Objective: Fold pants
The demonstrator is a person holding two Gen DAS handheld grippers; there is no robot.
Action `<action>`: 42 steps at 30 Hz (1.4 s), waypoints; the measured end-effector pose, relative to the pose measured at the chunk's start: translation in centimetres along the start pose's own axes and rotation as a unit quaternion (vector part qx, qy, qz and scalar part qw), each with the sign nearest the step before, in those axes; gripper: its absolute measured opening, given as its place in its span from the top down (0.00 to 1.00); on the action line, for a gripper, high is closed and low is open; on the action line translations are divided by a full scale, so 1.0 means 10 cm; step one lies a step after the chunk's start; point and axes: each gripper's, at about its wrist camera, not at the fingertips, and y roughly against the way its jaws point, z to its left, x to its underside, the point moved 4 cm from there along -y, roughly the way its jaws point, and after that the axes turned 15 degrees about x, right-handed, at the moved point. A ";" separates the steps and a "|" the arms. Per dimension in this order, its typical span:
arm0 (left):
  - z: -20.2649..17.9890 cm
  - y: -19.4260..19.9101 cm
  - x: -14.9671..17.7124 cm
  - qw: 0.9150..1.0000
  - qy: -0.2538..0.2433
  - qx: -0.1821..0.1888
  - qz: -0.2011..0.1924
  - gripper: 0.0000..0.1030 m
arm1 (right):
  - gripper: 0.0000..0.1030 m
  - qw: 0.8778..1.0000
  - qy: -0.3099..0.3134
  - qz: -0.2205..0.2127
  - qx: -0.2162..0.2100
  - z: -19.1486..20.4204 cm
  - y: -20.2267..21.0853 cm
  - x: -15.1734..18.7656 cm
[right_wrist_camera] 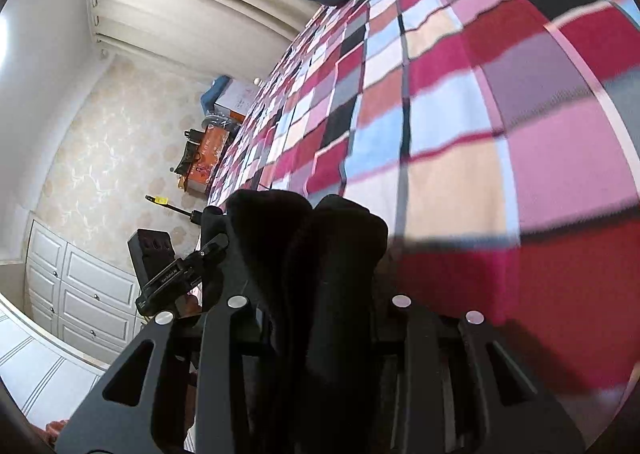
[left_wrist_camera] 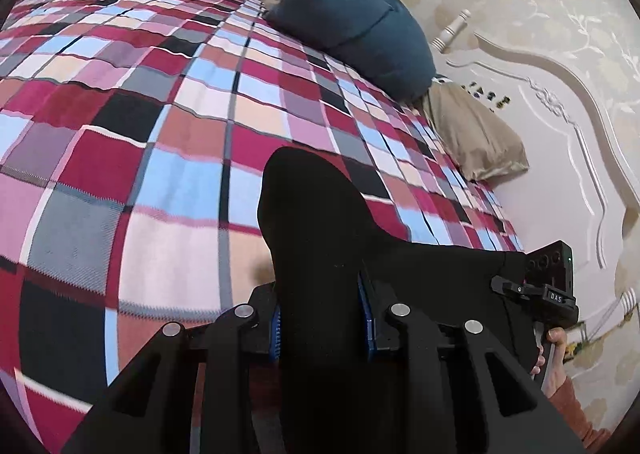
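The black pants [left_wrist_camera: 320,214] hang bunched between the blue pads of my left gripper [left_wrist_camera: 325,328], which is shut on the cloth above the bed. The cloth stretches right toward my right gripper's body [left_wrist_camera: 548,282]. In the right wrist view my right gripper [right_wrist_camera: 320,318] is shut on a thick wad of the same black pants [right_wrist_camera: 312,234], which hides its fingertips. My left gripper's body [right_wrist_camera: 168,274] shows to the left. Both hold the pants up off the checked bedspread [left_wrist_camera: 160,134].
A dark blue pillow [left_wrist_camera: 360,26] and a beige pillow [left_wrist_camera: 476,134] lie by the white headboard [left_wrist_camera: 552,102]. Curtains hang behind. White drawers [right_wrist_camera: 88,294] and boxes [right_wrist_camera: 212,150] stand beside the bed [right_wrist_camera: 480,94].
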 end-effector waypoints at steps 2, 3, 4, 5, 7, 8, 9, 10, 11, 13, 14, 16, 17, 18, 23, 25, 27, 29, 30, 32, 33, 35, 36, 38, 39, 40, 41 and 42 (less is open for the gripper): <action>0.06 -0.02 -0.05 1.000 0.006 -0.001 -0.002 0.71 | 0.70 1.000 0.004 -0.001 0.001 0.02 -0.02 -0.06; 0.07 -0.03 -0.07 1.000 0.008 -0.002 -0.002 0.71 | 0.70 1.000 0.003 0.000 0.002 0.02 -0.05 -0.10; 0.10 -0.06 -0.10 1.000 0.010 -0.003 -0.001 0.71 | 0.70 1.000 0.002 0.001 0.002 0.02 -0.06 -0.12; 0.12 -0.07 -0.11 1.000 0.012 -0.003 0.000 0.71 | 0.70 1.000 0.002 0.002 0.003 0.01 -0.07 -0.14; 0.16 -0.12 -0.13 1.000 0.016 -0.004 0.003 0.71 | 0.70 1.000 -0.002 0.003 0.003 -0.01 -0.10 -0.15; 0.18 -0.14 -0.13 1.000 0.019 -0.004 0.005 0.71 | 0.70 1.000 -0.005 0.004 0.002 -0.02 -0.10 -0.15; 0.19 -0.16 -0.13 1.000 0.021 -0.004 0.007 0.71 | 0.70 1.000 -0.010 0.006 0.001 -0.05 -0.11 -0.14; 0.21 -0.18 -0.12 1.000 0.023 -0.003 0.009 0.71 | 0.70 1.000 -0.013 0.006 -0.001 -0.08 -0.10 -0.12; 0.23 -0.19 -0.12 1.000 0.025 -0.003 0.010 0.70 | 0.70 1.000 -0.017 0.007 -0.003 -0.10 -0.12 -0.12; 0.26 -0.21 -0.11 1.000 0.030 -0.001 0.010 0.70 | 0.70 0.999 -0.028 0.010 -0.010 -0.15 -0.15 -0.11; 0.28 -0.21 -0.10 0.999 0.032 0.001 0.010 0.69 | 0.70 0.999 -0.033 0.011 -0.013 -0.17 -0.17 -0.11; 0.31 -0.22 -0.09 0.999 0.037 0.004 0.009 0.69 | 0.70 0.999 -0.043 0.014 -0.021 -0.22 -0.20 -0.11; 0.32 -0.23 -0.09 0.999 0.038 0.005 0.009 0.68 | 0.70 0.999 -0.045 0.014 -0.023 -0.23 -0.19 -0.10; 0.33 -0.23 -0.09 0.999 0.039 0.006 0.009 0.67 | 0.70 0.998 -0.047 0.015 -0.025 -0.24 -0.20 -0.10; 0.40 -0.25 -0.08 0.999 0.048 0.014 0.008 0.61 | 0.69 0.997 -0.058 0.018 -0.037 -0.27 -0.22 -0.10; 0.44 -0.25 -0.07 0.998 0.059 0.025 0.006 0.57 | 0.68 0.997 -0.062 0.020 -0.041 -0.28 -0.22 -0.10; 0.45 -0.24 -0.06 0.997 0.065 0.044 0.004 0.50 | 0.65 0.996 -0.072 0.024 -0.046 -0.29 -0.23 -0.11; 0.44 -0.24 -0.07 0.996 0.064 0.066 0.003 0.40 | 0.61 0.995 -0.077 0.025 -0.054 -0.31 -0.21 -0.11; 0.42 -0.24 -0.07 0.995 0.060 0.076 0.005 0.30 | 0.58 0.995 -0.080 0.026 -0.058 -0.31 -0.20 -0.11; 0.33 -0.24 -0.07 0.996 0.039 0.081 0.012 0.23 | 0.54 0.994 -0.085 0.025 -0.060 -0.31 -0.19 -0.11; 0.31 -0.24 -0.06 0.996 0.037 0.076 0.013 0.21 | 0.51 0.994 -0.088 0.023 -0.062 -0.31 -0.17 -0.10; 0.32 -0.22 -0.05 0.997 0.039 0.073 0.010 0.21 | 0.48 0.993 -0.096 0.018 -0.067 -0.34 -0.14 -0.10; 0.32 -0.20 -0.05 0.996 0.043 0.073 0.006 0.21 | 0.48 0.992 -0.103 0.015 -0.068 -0.36 -0.11 -0.09; 0.32 -0.15 -0.01 0.996 0.055 0.075 0.002 0.20 | 0.47 0.991 -0.116 0.011 -0.072 -0.41 -0.05 -0.05; 0.32 -0.13 0.01 0.995 0.058 0.076 0.003 0.19 | 0.45 0.990 -0.122 0.008 -0.073 -0.42 -0.01 -0.01; 0.30 -0.09 0.05 0.995 0.063 0.076 0.006 0.19 | 0.42 0.989 -0.126 0.007 -0.073 -0.43 0.02 0.03; 0.28 -0.06 0.09 0.995 0.065 0.076 0.008 0.19 | 0.41 0.989 -0.127 0.007 -0.072 -0.42 0.05 0.06; 0.26 -0.03 0.14 0.995 0.067 0.076 0.011 0.18 | 0.38 0.990 -0.124 0.009 -0.068 -0.40 0.09 0.13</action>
